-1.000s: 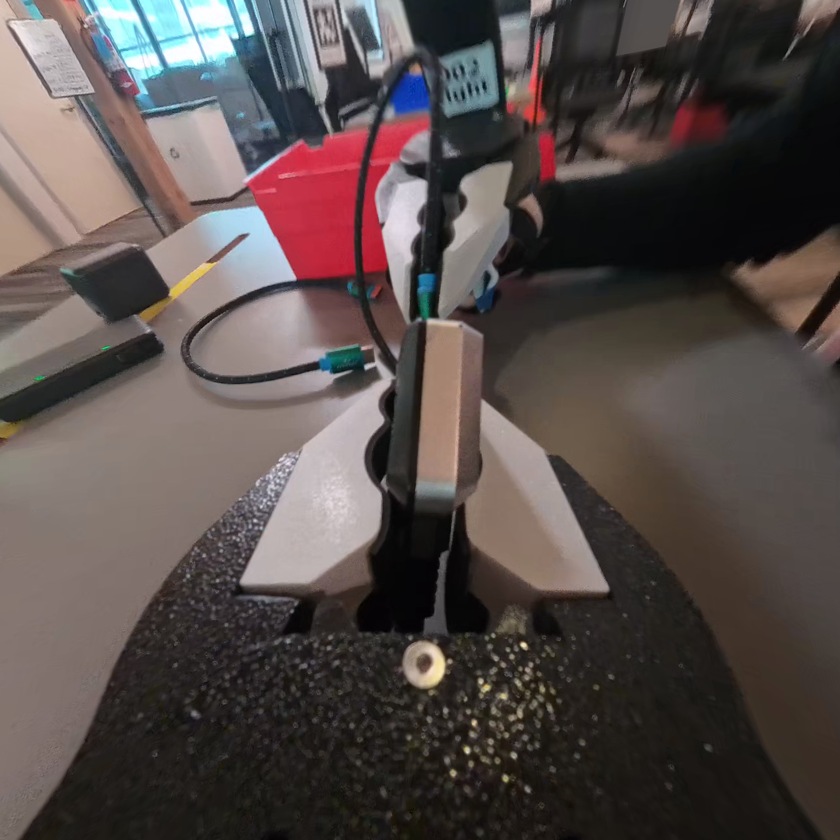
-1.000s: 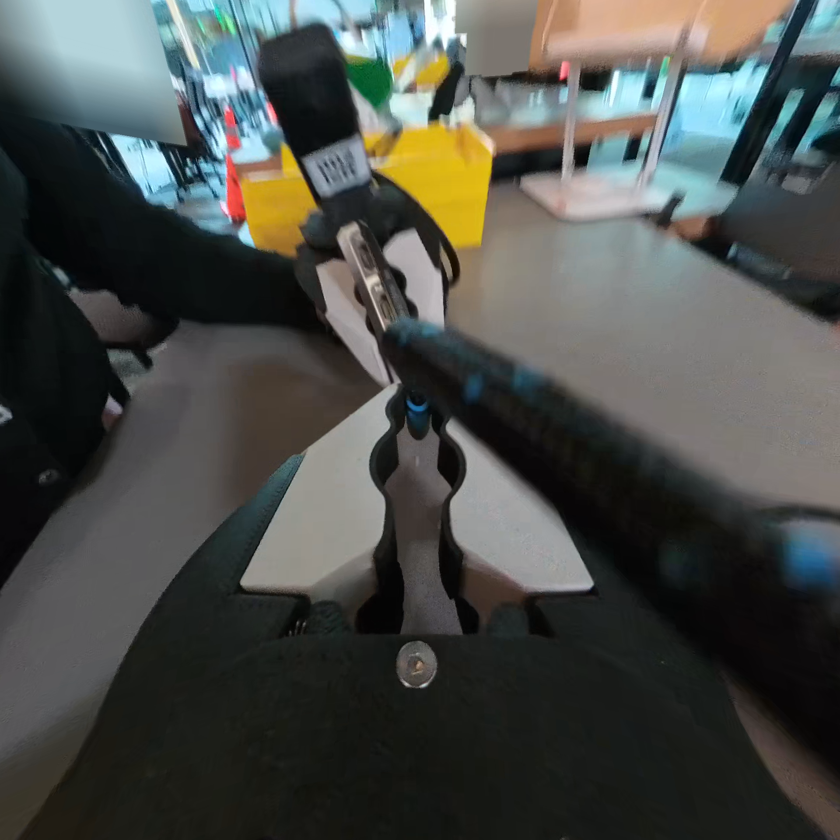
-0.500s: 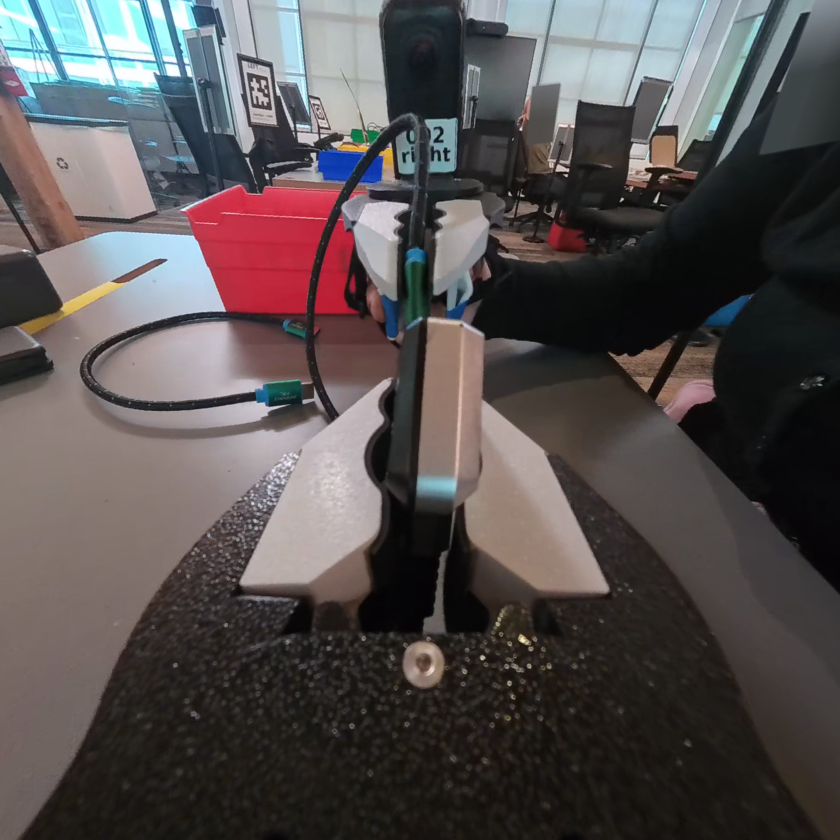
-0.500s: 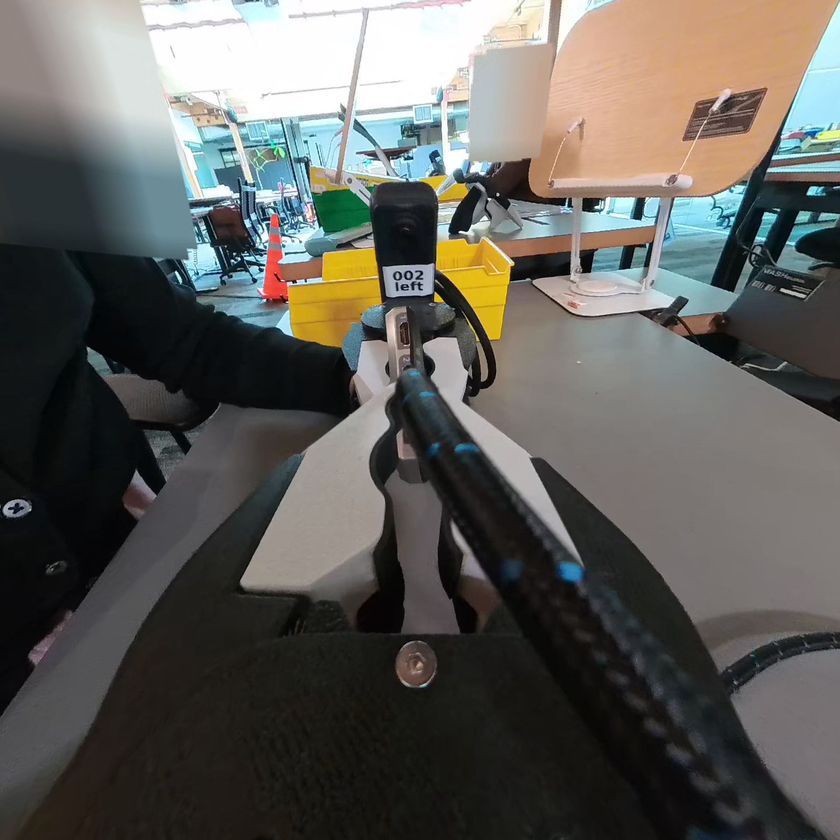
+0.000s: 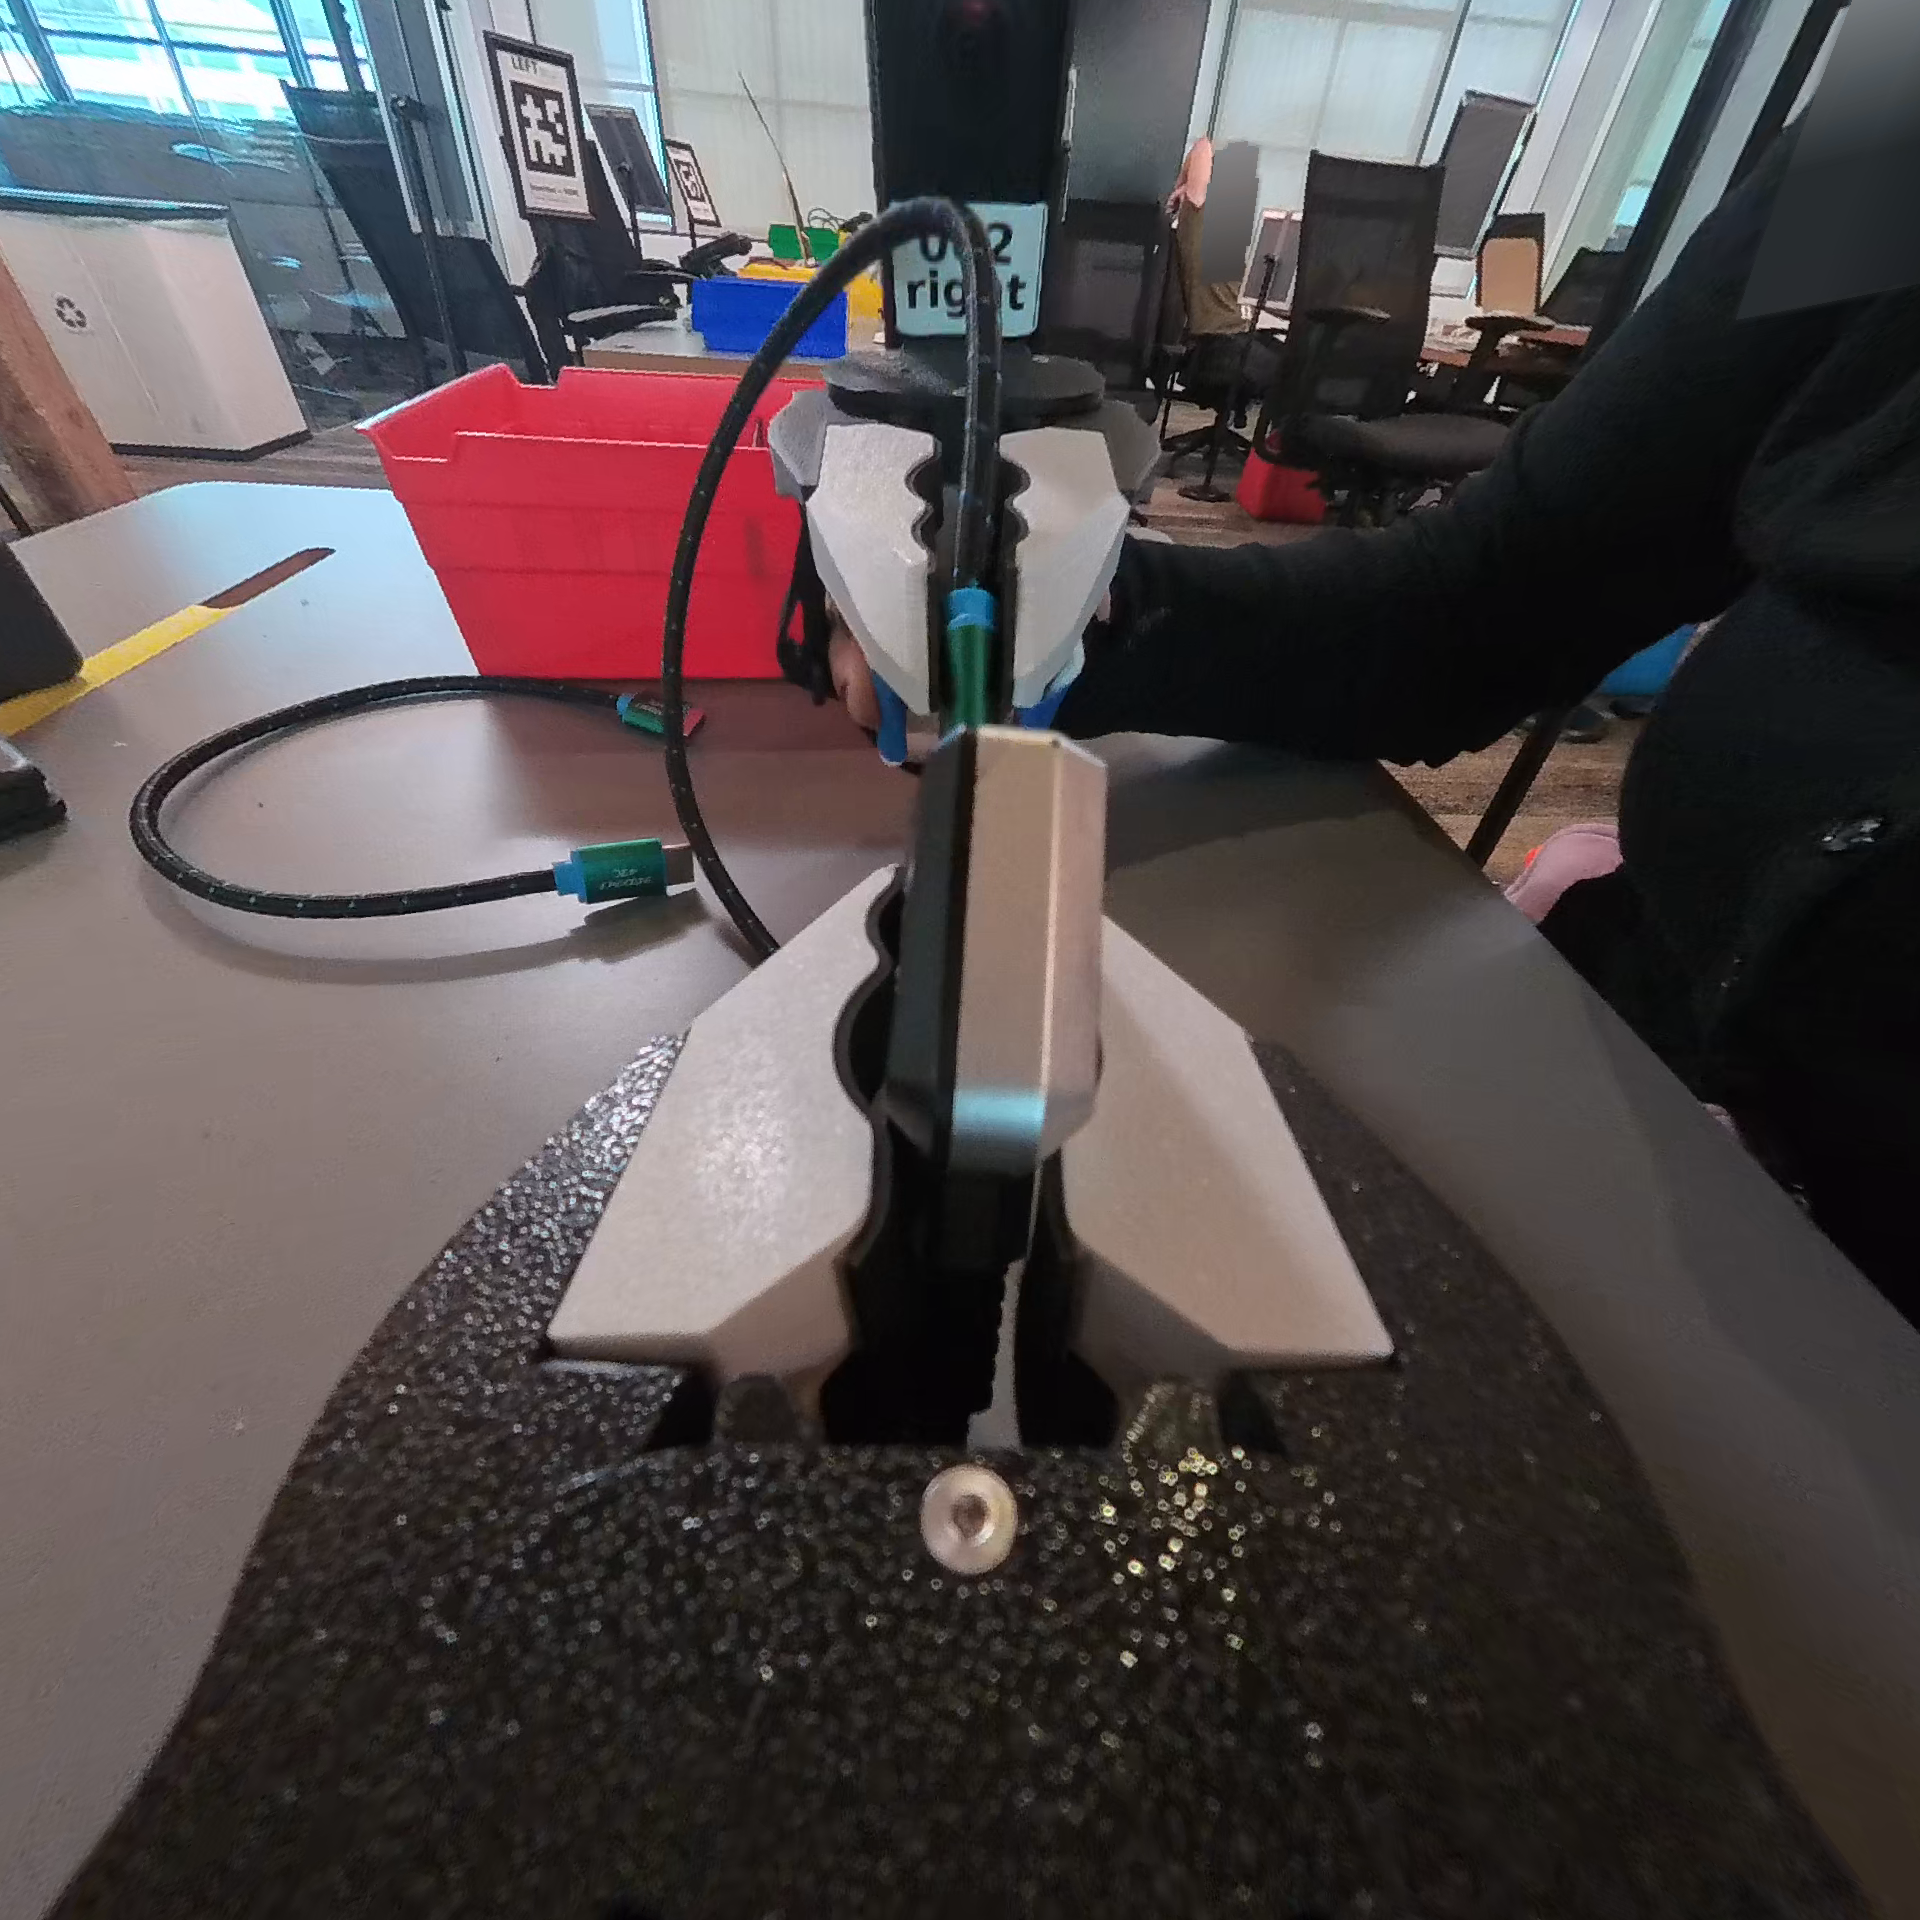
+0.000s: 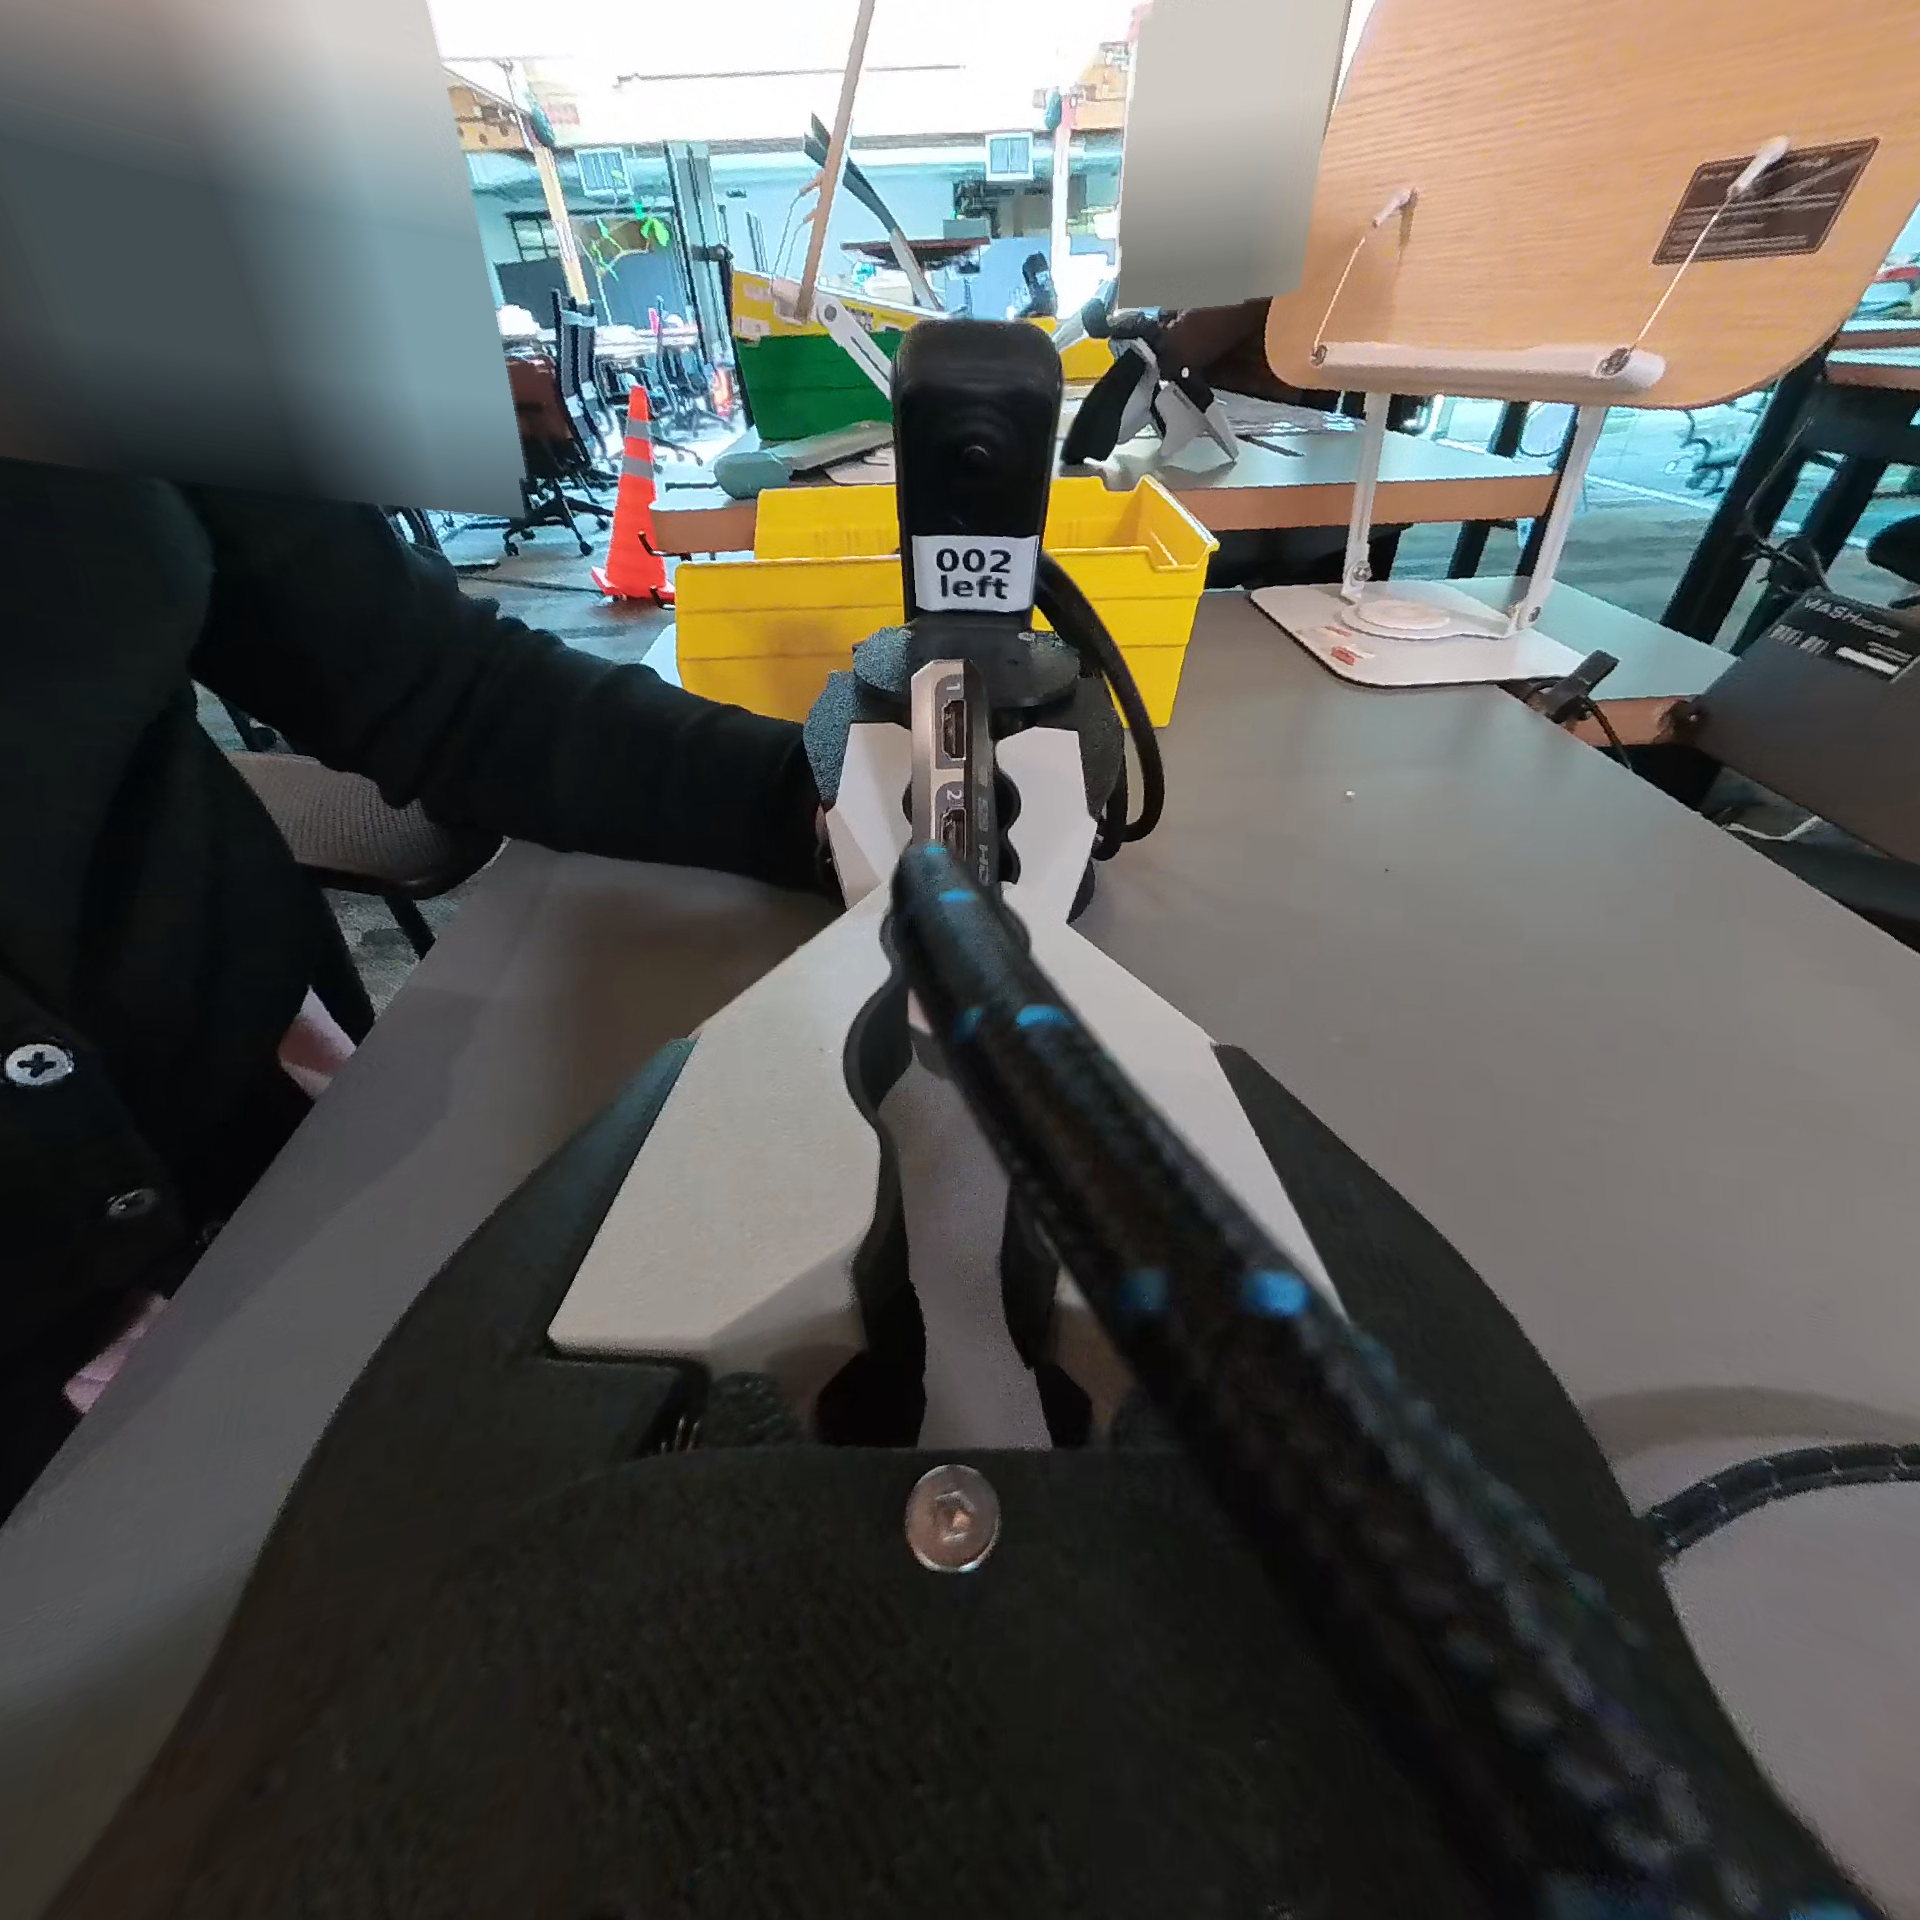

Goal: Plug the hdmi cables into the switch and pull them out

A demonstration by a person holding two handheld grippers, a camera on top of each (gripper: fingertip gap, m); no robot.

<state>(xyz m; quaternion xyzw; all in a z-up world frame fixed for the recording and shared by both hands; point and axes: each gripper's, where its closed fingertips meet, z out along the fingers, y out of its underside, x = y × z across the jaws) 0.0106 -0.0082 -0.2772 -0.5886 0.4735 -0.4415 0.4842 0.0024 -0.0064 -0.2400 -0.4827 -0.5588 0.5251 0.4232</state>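
While held on edge: the switch (image 5: 1003, 925) sits clamped in the left gripper (image 5: 992, 904), ports facing the oncoming plug.
Right gripper (image 5: 966, 665): closed on the green plug (image 5: 968, 670), aimed at the switch's end.
Cables: one in hand (image 6: 1195, 1226); another plug (image 5: 623, 868) lying loose on the table (image 5: 312, 1091).
Ports showing: two.
Bins: one red (image 5: 582, 540), one yellow (image 6: 790, 623).

R gripper (image 5: 961, 623) w/ green plug (image 5: 968, 665) now nearer the switch (image 5: 1003, 935), seemingly touching.
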